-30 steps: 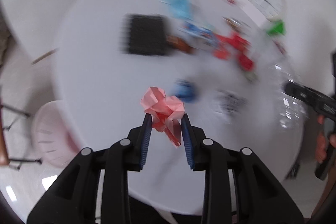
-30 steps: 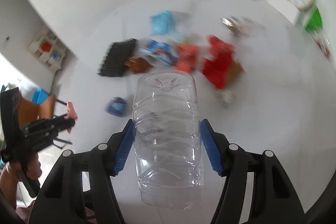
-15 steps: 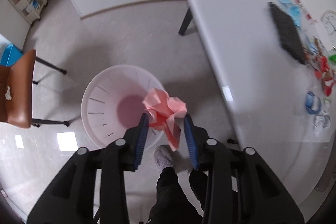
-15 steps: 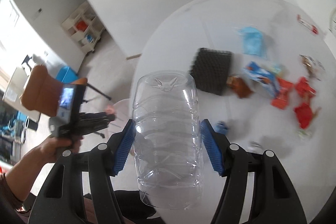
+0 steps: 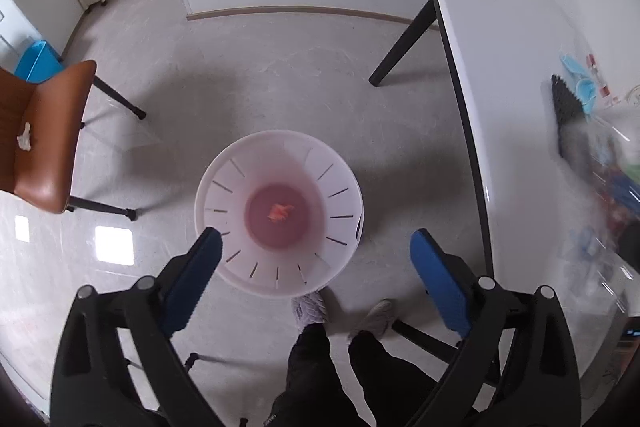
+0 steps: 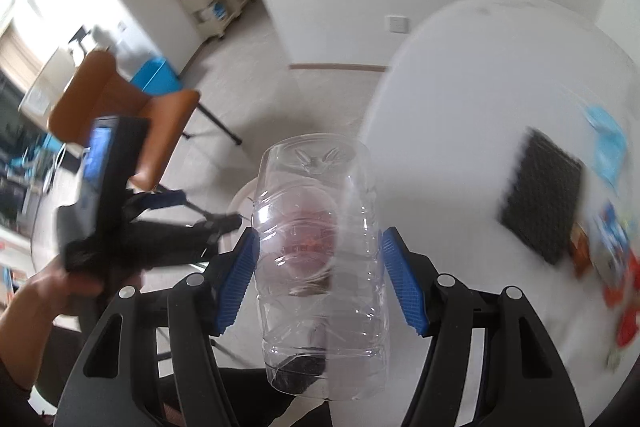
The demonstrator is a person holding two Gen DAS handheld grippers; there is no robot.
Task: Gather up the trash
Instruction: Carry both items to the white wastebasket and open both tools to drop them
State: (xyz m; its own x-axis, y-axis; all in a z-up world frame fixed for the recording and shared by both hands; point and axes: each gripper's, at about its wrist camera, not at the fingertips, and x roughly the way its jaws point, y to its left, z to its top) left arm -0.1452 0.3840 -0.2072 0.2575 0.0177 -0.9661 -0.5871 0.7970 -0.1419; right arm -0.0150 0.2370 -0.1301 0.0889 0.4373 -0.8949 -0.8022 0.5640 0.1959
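Note:
My left gripper [image 5: 316, 259] is open and empty, held above a white slotted waste bin [image 5: 336, 247] on the floor. A crumpled pink paper [image 5: 281, 212] lies at the bottom of the bin. My right gripper [image 6: 320, 267] is shut on a clear plastic bottle [image 6: 320, 251], held over the table edge with the bin [image 6: 242, 195] seen behind and through it. The left gripper [image 6: 160, 203] also shows in the right wrist view, at the left.
A white table [image 5: 520, 107] with a black leg [image 5: 404, 47] stands at the right, holding a black tray [image 6: 544, 191], a blue wrapper [image 6: 608, 143] and red wrappers [image 6: 624, 291]. A brown chair [image 5: 40, 147] stands left. My feet [image 5: 312, 307] are beside the bin.
My left gripper opened and the pink paper dropped into the bin. The right gripper swung left toward the bin with the bottle still in it.

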